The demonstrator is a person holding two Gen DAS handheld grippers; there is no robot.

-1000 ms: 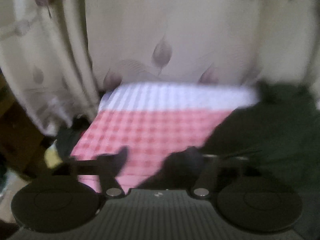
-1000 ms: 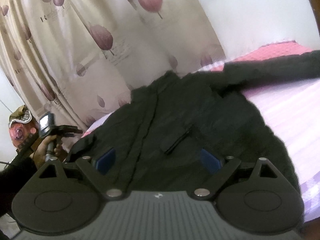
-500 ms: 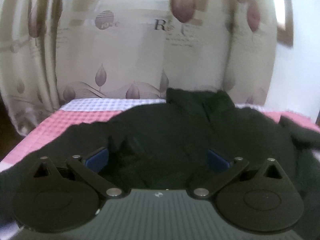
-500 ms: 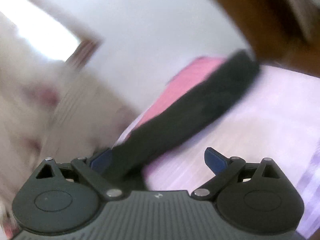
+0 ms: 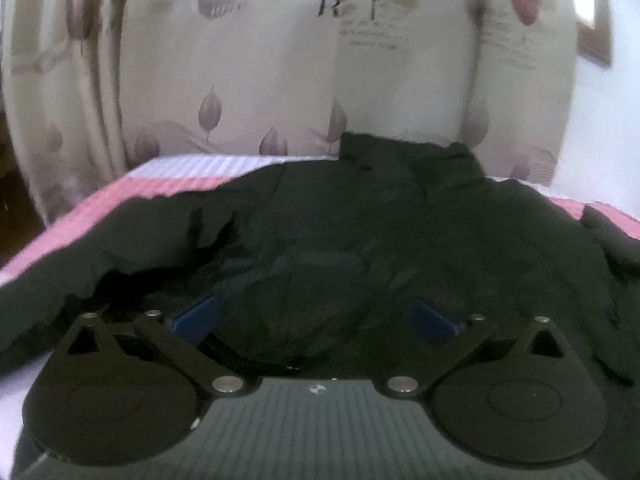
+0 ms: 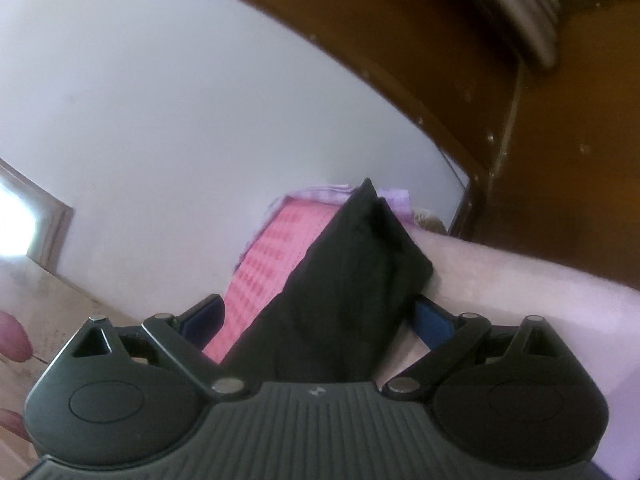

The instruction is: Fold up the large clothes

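Left tool (image 5: pixel 314 316), seen from its own wrist camera: both blue fingers (image 5: pixel 196 314) stand spread wide after just opening, low over the rumpled body of a black jacket (image 5: pixel 360 232); cloth bulges up between them, but the pads do not press on it. The jacket lies spread front-up on a bed (image 5: pixel 132 196) with a pink-and-white checked cover, its collar at the far edge near the curtain (image 5: pixel 260 80), one sleeve running off toward the left edge of the view and the other toward the right. The curtain is cream with mauve leaf prints and hangs just behind the bed; a strip of bright window frame (image 5: pixel 596 36) shows at upper right. Right tool (image 6: pixel 318 316), seen from its wrist camera: the view is tilted, the fingers (image 6: pixel 434 318) likewise spread wide after opening a little further, with the black sleeve (image 6: pixel 352 280) lying lengthwise between them; whether the right pad touches the sleeve's edge cannot be told, and nothing is pinched. The sleeve's cuff end points away, resting on the checked cover and a pale lilac sheet (image 6: pixel 520 292). Beyond stand a white wall (image 6: pixel 180 100) and a brown wooden headboard (image 6: pixel 540 140).
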